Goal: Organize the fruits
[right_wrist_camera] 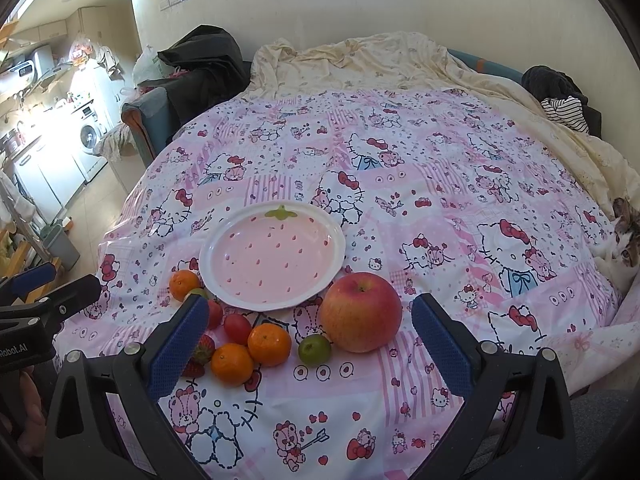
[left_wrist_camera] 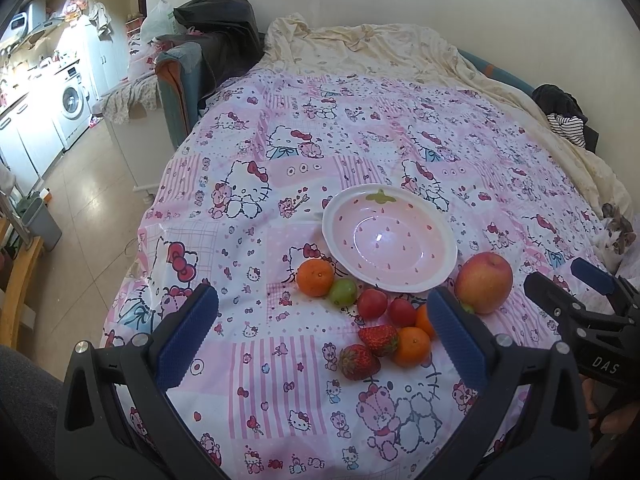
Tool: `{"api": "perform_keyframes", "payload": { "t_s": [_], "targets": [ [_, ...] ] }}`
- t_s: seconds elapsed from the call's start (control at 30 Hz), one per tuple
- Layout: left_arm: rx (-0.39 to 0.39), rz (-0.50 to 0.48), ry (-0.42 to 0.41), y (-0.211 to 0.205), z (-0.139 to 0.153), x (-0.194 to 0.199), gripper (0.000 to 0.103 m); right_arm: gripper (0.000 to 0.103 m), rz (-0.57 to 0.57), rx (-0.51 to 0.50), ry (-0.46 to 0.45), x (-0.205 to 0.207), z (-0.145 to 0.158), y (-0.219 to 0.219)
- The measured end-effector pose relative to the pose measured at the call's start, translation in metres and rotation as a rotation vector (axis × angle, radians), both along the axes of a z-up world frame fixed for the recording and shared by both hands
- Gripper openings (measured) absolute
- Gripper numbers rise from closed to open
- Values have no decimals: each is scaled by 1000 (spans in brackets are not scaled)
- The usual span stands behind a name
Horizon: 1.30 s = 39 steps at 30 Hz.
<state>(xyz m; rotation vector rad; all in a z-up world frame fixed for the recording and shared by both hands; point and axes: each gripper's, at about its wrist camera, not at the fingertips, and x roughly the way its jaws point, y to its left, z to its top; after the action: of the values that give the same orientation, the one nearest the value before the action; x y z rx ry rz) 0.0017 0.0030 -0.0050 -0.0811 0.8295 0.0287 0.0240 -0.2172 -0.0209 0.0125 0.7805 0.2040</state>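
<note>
1. Fruit lies loose on a bed (left_wrist_camera: 400, 128) under a pink cartoon-print cover, grouped along the near rim of a pink strawberry-pattern plate (left_wrist_camera: 440, 272) (right_wrist_camera: 212, 240) that holds nothing.
2. Left of the plate's near edge sits one tangerine (left_wrist_camera: 315, 277) (right_wrist_camera: 184, 284), touching a green grape (left_wrist_camera: 343, 291).
3. Two cherry tomatoes (left_wrist_camera: 372, 303) (right_wrist_camera: 237, 328) lie side by side just in front of the rim.
4. Nearer the camera, two strawberries (left_wrist_camera: 359, 361) lie close together; in the right wrist view they are mostly hidden behind a finger.
5. Two more tangerines (left_wrist_camera: 411, 346) (right_wrist_camera: 269, 344) touch each other beside the strawberries.
6. A red-yellow apple (left_wrist_camera: 484, 282) (right_wrist_camera: 361, 312) stands upright at the plate's right, with a second green grape (right_wrist_camera: 315, 349) against its near left side.
7. The left gripper (left_wrist_camera: 320, 336) hovers above the cover, its blue-padded fingers (left_wrist_camera: 188, 340) spread wide with nothing between them, the strawberries and tangerines showing in the gap.
8. The right gripper (right_wrist_camera: 310, 344) is likewise spread wide and holds nothing, with the apple and tangerines in its gap.
9. A cat (left_wrist_camera: 616, 236) (right_wrist_camera: 624, 248) lies at the bed's right edge, well apart from the fruit.
10. A washing machine (left_wrist_camera: 74, 100) stands in the kitchen area far left.
</note>
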Motion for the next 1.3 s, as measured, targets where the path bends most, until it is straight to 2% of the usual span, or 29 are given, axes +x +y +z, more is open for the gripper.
{"api": "perform_keyframes", "payload": {
  "t_s": [0.8, 1.03, 1.3],
  "targets": [
    [-14, 0, 5, 0, 1, -1, 103, 103, -3, 17, 17, 2, 0, -2],
    [-53, 3, 30, 1, 5, 5, 103, 103, -16, 40, 116, 22, -1, -17],
    [-47, 15, 109, 6, -1, 16, 103, 103, 1, 48, 315, 66, -10, -42]
  ]
}}
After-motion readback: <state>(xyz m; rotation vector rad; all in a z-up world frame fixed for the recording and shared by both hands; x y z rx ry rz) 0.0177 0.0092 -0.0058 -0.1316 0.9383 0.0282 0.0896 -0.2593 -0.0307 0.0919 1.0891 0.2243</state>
